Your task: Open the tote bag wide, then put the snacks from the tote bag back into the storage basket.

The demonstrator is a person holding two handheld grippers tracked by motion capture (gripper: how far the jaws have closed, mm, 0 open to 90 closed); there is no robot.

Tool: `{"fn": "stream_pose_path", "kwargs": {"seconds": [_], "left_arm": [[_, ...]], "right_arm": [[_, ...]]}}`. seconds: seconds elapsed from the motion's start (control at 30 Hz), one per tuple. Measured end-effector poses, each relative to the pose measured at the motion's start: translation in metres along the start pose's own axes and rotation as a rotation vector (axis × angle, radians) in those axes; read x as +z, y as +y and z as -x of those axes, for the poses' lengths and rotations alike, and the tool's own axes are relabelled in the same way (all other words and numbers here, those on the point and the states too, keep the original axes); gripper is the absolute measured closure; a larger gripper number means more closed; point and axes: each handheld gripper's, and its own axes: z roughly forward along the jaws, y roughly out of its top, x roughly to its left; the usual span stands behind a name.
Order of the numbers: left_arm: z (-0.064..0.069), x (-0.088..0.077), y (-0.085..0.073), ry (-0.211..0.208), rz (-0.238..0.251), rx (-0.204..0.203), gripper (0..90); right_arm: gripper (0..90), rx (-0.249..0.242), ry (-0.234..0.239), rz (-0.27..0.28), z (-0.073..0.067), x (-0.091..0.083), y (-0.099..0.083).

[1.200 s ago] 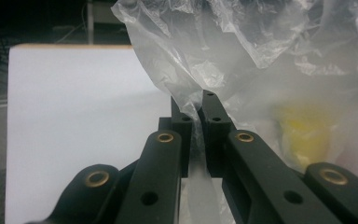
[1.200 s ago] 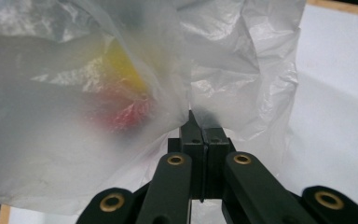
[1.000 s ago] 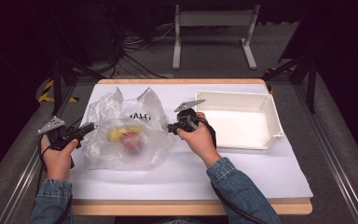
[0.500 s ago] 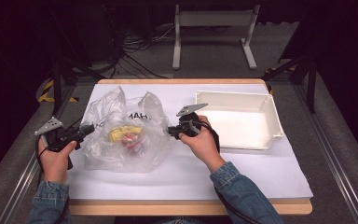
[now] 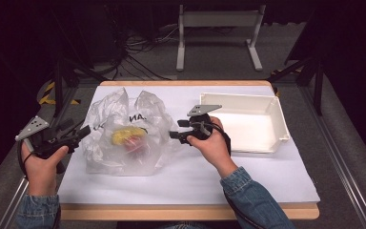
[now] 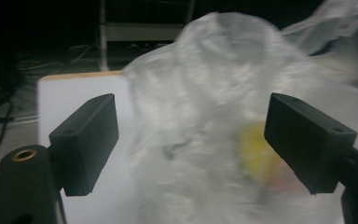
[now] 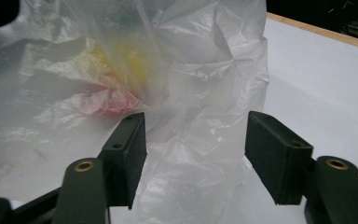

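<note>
A clear, crumpled plastic bag (image 5: pixel 124 138) lies on the left half of the white sheet (image 5: pixel 267 176) covering the table, its two handle loops standing up toward the far edge and dark printed letters showing near its top. Through the thin, wrinkled film a yellow thing (image 5: pixel 126 136) and a red-pink thing (image 5: pixel 136 147) can be made out side by side near the middle of the bag; what they are cannot be told. In the right gripper view the film rises in folds between and beyond the jaws, the yellow and red patches glowing faintly behind it. The right gripper (image 5: pixel 174 135) is held at the bag's right edge, its jaws spread apart with plastic between them, not pinched. The left gripper (image 5: pixel 83 132) is at the bag's left edge, its jaws also wide apart and aimed at the bag. To the right of the right hand (image 5: pixel 212 145) sits a white rectangular bin (image 5: pixel 279 126), near the table's far right corner.
</note>
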Motion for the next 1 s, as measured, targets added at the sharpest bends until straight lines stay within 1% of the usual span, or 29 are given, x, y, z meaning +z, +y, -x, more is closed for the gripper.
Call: {"fn": "stream_pose_path", "kwargs": {"seconds": [0.03,0.07,0.1,0.13,0.2,0.23,0.27,0.3,0.33,0.37,0.4,0.43,0.47,0.5,0.53,0.6,0.7,0.73,0.77,0.8,0.87,0.97,1.0], "left_arm": [[0.005,0.001,0.002,-0.015,-0.006,0.013,18.5],[0.012,0.004,0.005,-0.039,-0.018,0.033,18.5],[0.017,0.006,0.006,-0.050,-0.027,0.043,18.4],[0.023,0.010,0.007,-0.070,-0.043,0.055,18.3],[0.029,0.018,0.007,-0.090,-0.070,0.070,18.3],[0.031,0.023,0.006,-0.093,-0.081,0.075,18.6],[0.031,0.023,0.006,-0.093,-0.081,0.075,19.6],[0.032,0.028,0.005,-0.094,-0.093,0.083,21.7],[0.032,0.036,0.001,-0.106,-0.117,0.088,28.1],[0.032,0.036,0.001,-0.106,-0.117,0.088,43.9],[0.031,0.039,-0.002,-0.129,-0.136,0.102,43.9],[0.031,0.040,-0.004,-0.146,-0.157,0.107,81.6],[0.030,0.040,-0.005,-0.162,-0.172,0.111,81.6],[0.031,0.039,-0.006,-0.180,-0.180,0.109,89.9],[0.031,0.037,-0.005,-0.190,-0.185,0.114,90.0],[0.033,0.032,-0.004,-0.196,-0.175,0.121,90.0],[0.035,0.024,-0.004,-0.216,-0.176,0.106,90.0],[0.035,0.023,-0.005,-0.218,-0.184,0.116,90.0],[0.036,0.021,-0.008,-0.218,-0.196,0.110,90.0],[0.036,0.020,-0.009,-0.219,-0.201,0.118,90.0],[0.037,0.017,-0.013,-0.221,-0.206,0.101,90.0],[0.036,0.012,-0.017,-0.229,-0.209,0.094,90.0],[0.036,0.011,-0.017,-0.230,-0.209,0.093,90.0]], "right_arm": [[36.0,0.001,-0.002,0.004,0.000,-0.001,0.000],[35.7,0.000,-0.005,0.005,0.000,-0.003,0.000],[35.2,-0.001,-0.006,0.011,0.000,-0.005,0.000],[34.6,-0.001,-0.007,0.016,0.000,-0.007,0.000],[33.4,0.003,-0.008,0.030,-0.001,-0.011,0.001],[33.1,0.004,-0.008,0.039,-0.001,-0.013,0.001],[32.7,0.003,-0.011,0.044,-0.002,-0.015,0.002],[32.8,0.001,-0.012,0.049,-0.002,-0.018,0.002],[32.7,-0.001,-0.011,0.055,-0.003,-0.020,0.003],[32.7,-0.001,-0.011,0.055,-0.003,-0.020,0.003],[32.4,-0.003,-0.010,0.059,-0.004,-0.022,0.003],[31.9,-0.007,-0.014,0.075,-0.006,-0.028,0.005],[31.9,-0.007,-0.014,0.075,-0.006,-0.028,0.005],[31.8,-0.011,-0.016,0.085,-0.007,-0.031,0.006],[32.1,-0.012,-0.017,0.095,-0.009,-0.035,0.007],[34.4,-0.022,-0.015,0.111,-0.012,-0.041,0.011],[37.8,-0.043,-0.003,0.122,-0.019,-0.046,0.015],[40.3,-0.052,0.003,0.126,-0.022,-0.049,0.018],[43.1,-0.062,0.009,0.129,-0.025,-0.050,0.020],[47.1,-0.075,0.019,0.131,-0.030,-0.053,0.023],[51.6,-0.094,0.036,0.133,-0.036,-0.055,0.027],[61.5,-0.129,0.068,0.135,-0.049,-0.058,0.036],[64.3,-0.143,0.085,0.134,-0.055,-0.059,0.040]]}}
